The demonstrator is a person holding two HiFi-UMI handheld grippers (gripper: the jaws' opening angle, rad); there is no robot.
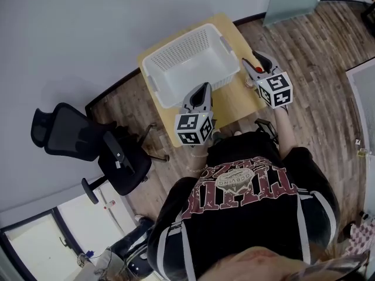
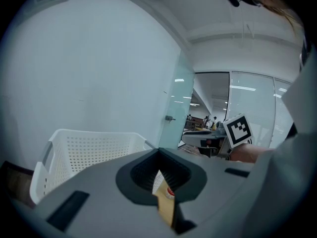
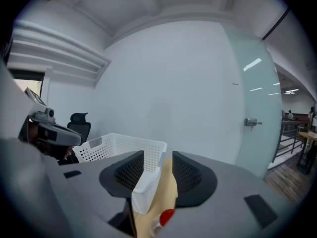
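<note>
Basket [image 1: 170,92] sits on the table [image 1: 231,101]. Left gripper [image 1: 203,88] pinched closed, empty, at its near rim. Right gripper [image 1: 255,58] spread above a red-capped bottle [image 3: 166,216]. Risk: a careless jaw tips the bottle off the table's edge.

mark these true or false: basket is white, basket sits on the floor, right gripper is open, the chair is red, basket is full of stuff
1. The basket is white. True.
2. The basket sits on the floor. False: it stands on the table.
3. The right gripper is open. True: its jaws stand apart.
4. The chair is red. False: it is black.
5. The basket is full of stuff. False: the head view shows nothing in it.
</note>
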